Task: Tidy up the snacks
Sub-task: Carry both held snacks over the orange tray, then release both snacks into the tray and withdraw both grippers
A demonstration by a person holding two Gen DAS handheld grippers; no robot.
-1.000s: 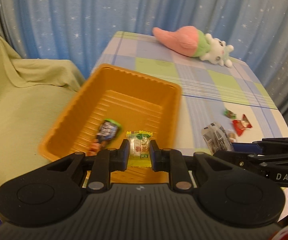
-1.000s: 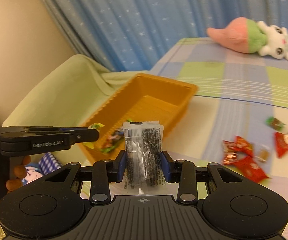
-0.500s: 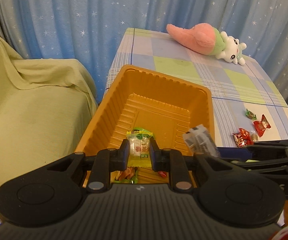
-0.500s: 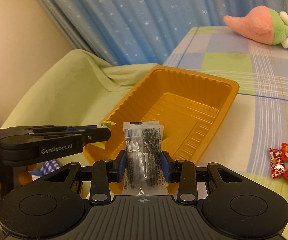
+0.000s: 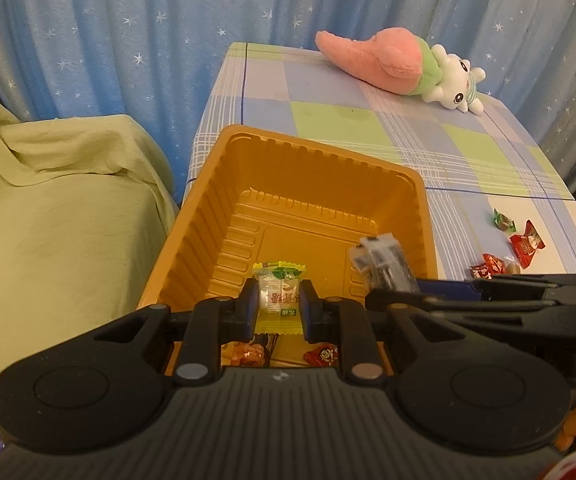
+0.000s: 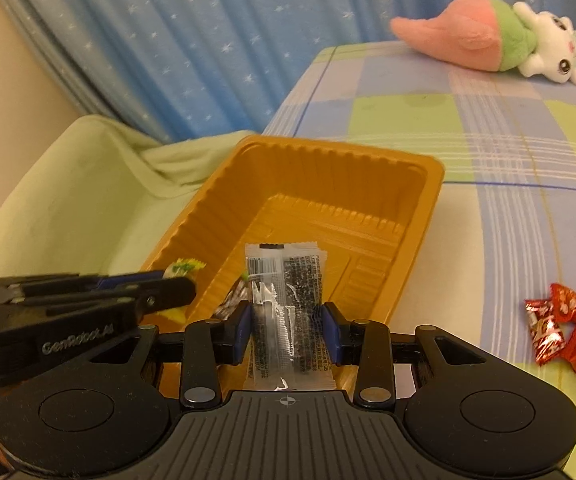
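Note:
An orange plastic tray [image 5: 300,168] [image 6: 428,172] stands at the near left corner of the checked table. Over its near end my left gripper [image 5: 277,308] is shut on a small clear candy packet with a yellow-green edge [image 5: 279,292]. My right gripper [image 6: 286,326] is shut on a clear packet of dark seeds [image 6: 288,308], also above the tray's near part; in the left wrist view that packet [image 5: 384,266] shows at the tray's right wall. A few wrapped snacks [image 5: 288,354] lie on the tray floor under the left gripper.
Red and green wrapped candies [image 5: 512,248] [image 6: 564,328] lie loose on the table right of the tray. A pink and white plush toy [image 5: 400,62] [image 6: 496,36] rests at the table's far side. A green-covered seat [image 5: 55,220] stands left; blue star curtains hang behind.
Both grippers have moved left and a little down with their packets, from beside the tray to above its near end. The tray now fills more of both views.

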